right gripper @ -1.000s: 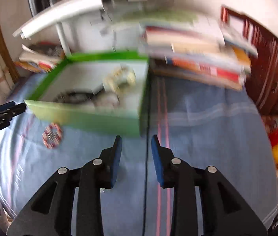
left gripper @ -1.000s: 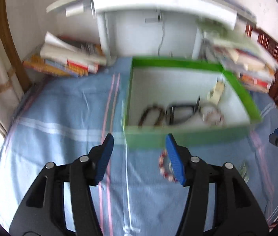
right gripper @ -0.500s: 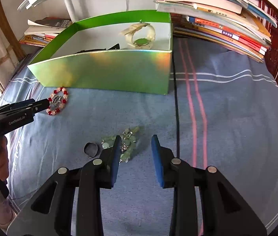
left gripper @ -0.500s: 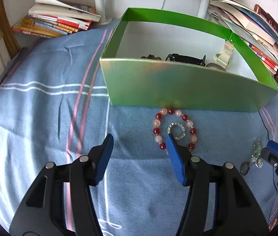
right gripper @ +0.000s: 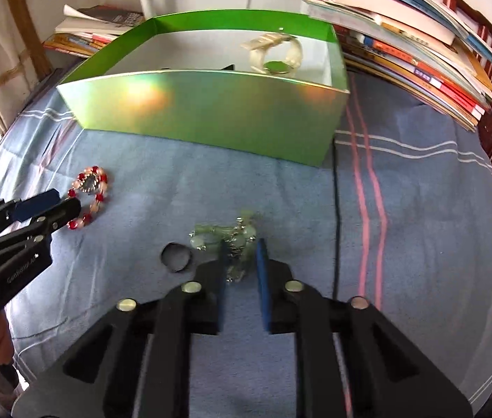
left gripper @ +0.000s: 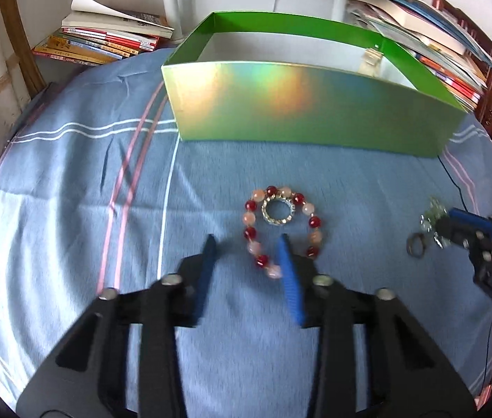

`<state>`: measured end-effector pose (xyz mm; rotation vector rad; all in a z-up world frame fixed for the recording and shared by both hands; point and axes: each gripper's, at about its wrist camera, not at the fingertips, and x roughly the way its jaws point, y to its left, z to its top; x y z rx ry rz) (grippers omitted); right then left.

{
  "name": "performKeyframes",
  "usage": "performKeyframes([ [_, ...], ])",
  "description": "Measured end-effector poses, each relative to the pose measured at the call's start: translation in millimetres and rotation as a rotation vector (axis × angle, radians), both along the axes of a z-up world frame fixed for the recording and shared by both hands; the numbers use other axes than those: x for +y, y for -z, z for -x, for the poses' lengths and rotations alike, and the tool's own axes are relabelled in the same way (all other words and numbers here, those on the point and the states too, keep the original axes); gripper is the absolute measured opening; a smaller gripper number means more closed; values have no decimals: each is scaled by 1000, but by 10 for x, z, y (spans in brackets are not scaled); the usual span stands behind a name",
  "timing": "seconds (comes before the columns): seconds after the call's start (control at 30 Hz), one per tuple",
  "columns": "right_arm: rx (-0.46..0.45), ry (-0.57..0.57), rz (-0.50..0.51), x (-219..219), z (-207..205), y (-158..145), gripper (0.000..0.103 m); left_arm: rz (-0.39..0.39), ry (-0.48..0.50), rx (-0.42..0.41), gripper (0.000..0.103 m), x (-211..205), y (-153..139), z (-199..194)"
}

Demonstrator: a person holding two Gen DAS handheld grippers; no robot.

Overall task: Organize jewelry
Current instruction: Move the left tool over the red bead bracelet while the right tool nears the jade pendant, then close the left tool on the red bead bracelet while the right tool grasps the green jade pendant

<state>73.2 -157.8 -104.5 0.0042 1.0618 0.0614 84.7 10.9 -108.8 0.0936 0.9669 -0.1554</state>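
The left gripper point(left gripper: 247, 244) sits low in the middle of the left wrist view. Its jaws are closing. The near side of the bead bracelet point(left gripper: 282, 224) lies between them, but the pads are not pressing on it yet. The bracelet lies flat on the blue cloth point(left gripper: 71, 209), just in front of this gripper, in the middle of the frame. A small shiny ring point(left gripper: 276, 211) rests inside the top part of the bracelet loop. The bracelet is round, so it has no long side. The gripper can only pinch the near bit of the bead string.

The right gripper point(right gripper: 240, 247) is low in the middle of the right wrist view. Its jaws are closing too, around a heap of pale green jewelry point(right gripper: 227, 237). The heap is right at the tips, with part of it between the blue pads. I cannot tell if the pads are squeezing it yet. A dark ring point(right gripper: 175, 257) lies just to the left of the heap.

The green box point(right gripper: 211, 111) stands farther back, in the upper middle of both views. A pale watch point(right gripper: 277, 55) is already inside it. Each gripper is nearest to its own piece, and both pieces probably go up and over the box wall.
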Motion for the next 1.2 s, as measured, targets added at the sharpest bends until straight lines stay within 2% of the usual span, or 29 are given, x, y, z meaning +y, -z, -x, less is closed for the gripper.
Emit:
performKeyframes([
  [0.03, 0, -3, -2, 9, 8, -1, 8, 1, 3, 1, 21, 14, -3, 36],
  [0.13, -1, -8, -9, 31, 25, -18, 6, 2, 15, 8, 17, 51, -5, 129],
  [0.47, -12, 69, -9, -194, 111, -48, 6, 14, 0, 27, 17, 282, -17, 289],
  [0.73, -24, 130, -27, -330, 164, -59, 7, 84, -63, 62, 17, 610, -34, 203],
  [0.87, -30, 147, -50, -369, 208, -63, 11, 109, -75, 76, 17, 675, -43, 131],
  [1.03, -30, 156, -58, -400, 215, -41, 13, 93, -65, 67, 25, 630, -40, 76],
  [1.13, -29, 155, -60, -396, 195, -26, 23, 61, -54, 59, 29, 555, -32, 79],
  [1.2, -29, 153, -62, -385, 184, -12, 26, 36, -49, 54, 29, 519, -27, 94],
])
